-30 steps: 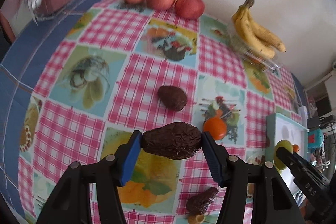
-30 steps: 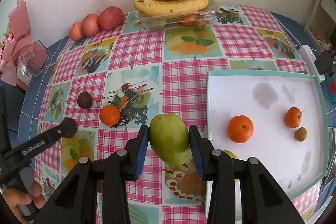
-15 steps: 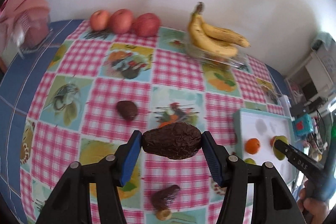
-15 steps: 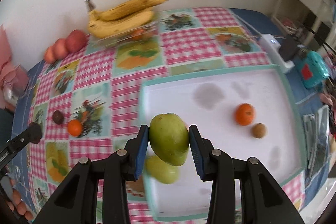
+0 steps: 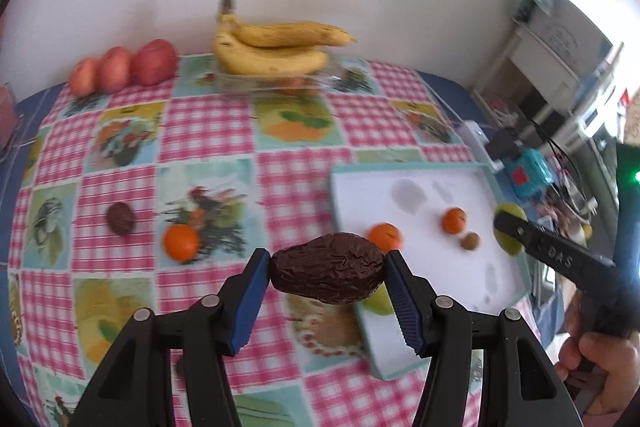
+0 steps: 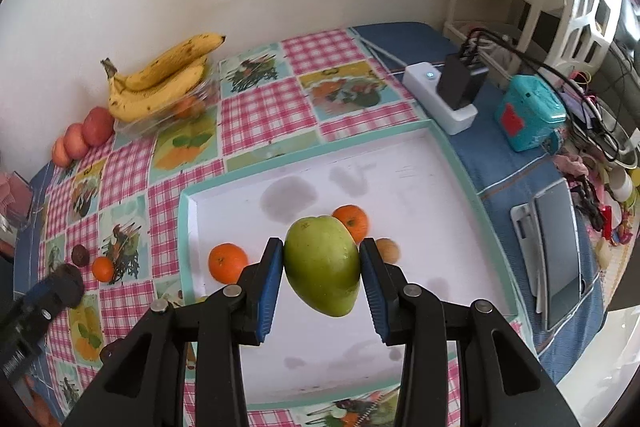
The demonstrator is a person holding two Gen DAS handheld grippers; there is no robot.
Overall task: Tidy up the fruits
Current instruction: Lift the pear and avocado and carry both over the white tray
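Above the white tray (image 6: 452, 163), we see the right gripper (image 6: 322, 267) clamping a green mango (image 6: 322, 265); beside its near-left corner, the left gripper (image 5: 328, 277) clamps a wrinkled brown avocado (image 5: 328, 273).

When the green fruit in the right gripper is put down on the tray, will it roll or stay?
The green fruit is lopsided and tapers to a point, so it would probably tip onto its side and settle. Its smooth skin may slide on the tray, whose raised rim should contain it.
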